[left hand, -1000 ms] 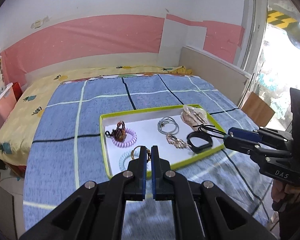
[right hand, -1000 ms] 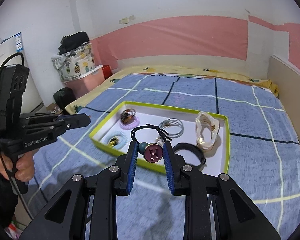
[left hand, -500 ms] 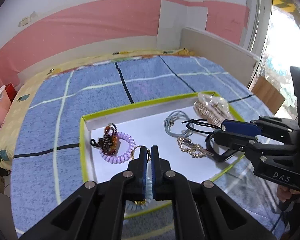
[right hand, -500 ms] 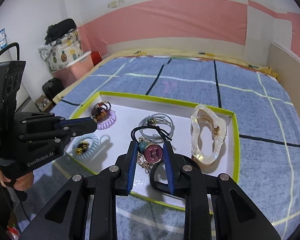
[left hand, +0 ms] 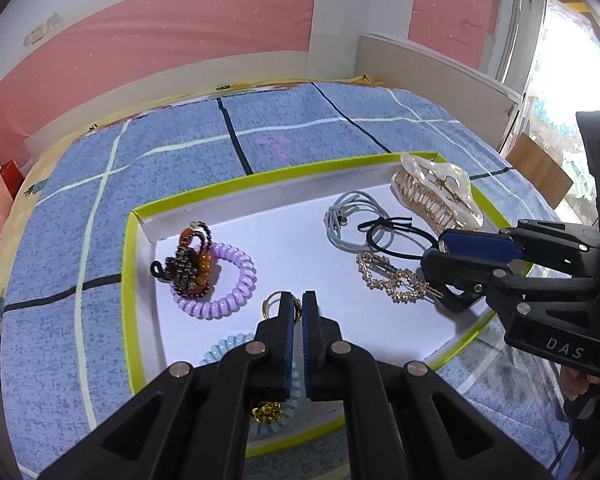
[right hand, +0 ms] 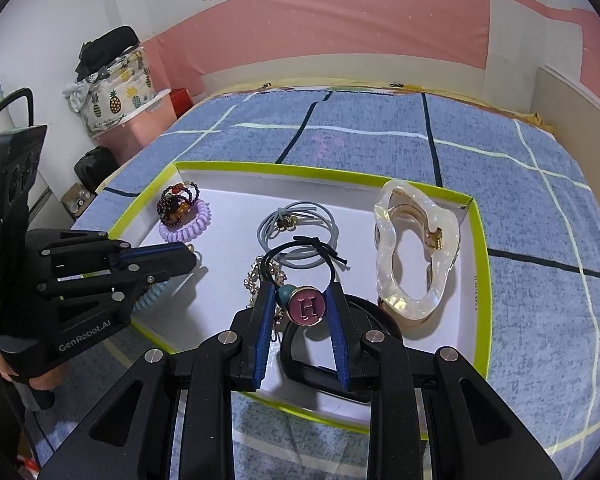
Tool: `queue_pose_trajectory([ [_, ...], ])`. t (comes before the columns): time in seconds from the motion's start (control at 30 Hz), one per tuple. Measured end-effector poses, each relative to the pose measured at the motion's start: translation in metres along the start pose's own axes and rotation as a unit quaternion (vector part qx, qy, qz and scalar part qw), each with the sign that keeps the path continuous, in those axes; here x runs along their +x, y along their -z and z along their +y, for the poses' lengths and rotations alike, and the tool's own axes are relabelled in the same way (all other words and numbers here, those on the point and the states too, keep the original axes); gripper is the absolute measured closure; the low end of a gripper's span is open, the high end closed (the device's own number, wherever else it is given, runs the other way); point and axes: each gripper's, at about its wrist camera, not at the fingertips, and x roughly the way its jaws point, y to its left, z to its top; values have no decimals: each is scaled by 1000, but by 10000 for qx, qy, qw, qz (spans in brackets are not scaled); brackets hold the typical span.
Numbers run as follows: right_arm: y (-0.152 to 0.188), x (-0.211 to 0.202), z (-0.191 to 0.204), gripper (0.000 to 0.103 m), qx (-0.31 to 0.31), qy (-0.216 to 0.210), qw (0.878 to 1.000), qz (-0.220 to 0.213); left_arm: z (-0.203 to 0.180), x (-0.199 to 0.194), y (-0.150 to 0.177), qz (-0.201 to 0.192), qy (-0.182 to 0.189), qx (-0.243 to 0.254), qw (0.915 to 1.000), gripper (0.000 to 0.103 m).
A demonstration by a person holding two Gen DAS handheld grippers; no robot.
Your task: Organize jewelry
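Black elastic hair tie (right hand: 300,258) with its pink H charm sits pinched between the pads of the right hand-held gripper (right hand: 302,306), held over the near edge of the lime-rimmed tray (right hand: 480,240) on the bed, apparently so it can be laid among the sorted pieces. Left hand-held gripper (left hand: 298,312) hovers nearly closed above the pale blue coil tie (left hand: 228,350); whether it grips the gold ring (left hand: 274,306) there I cannot tell.

bright daylight | window (left hand: 572,60) glare blown out | fisheye edges bent, dark corners
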Motion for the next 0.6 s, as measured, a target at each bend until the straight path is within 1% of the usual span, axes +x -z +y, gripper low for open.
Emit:
queue_pose_trajectory([
  [0.17,-2,1,0,76,6,-10,10000,24,-1,5,0,33,33,31,10000,98],
  [0.3,0,-2,2,76,-25,-44,10000,10,2,2,1,3,148,-54,9999,98],
  [0.37,1,-4,4,75,-33,-42,10000,-20,2,-2,2,-55,160,-80,9998,96],
  [0.43,1,-8,4,75,-32,-55,10000,-61,3,-9,3,-129,165,-109,9997,88],
  [0.47,1,-10,5,74,-30,-53,10000,-75,4,-12,4,-159,153,-132,9997,86],
  [0.6,4,-23,7,72,-17,-58,9998,-174,7,-29,9,-291,47,-213,9993,85],
])
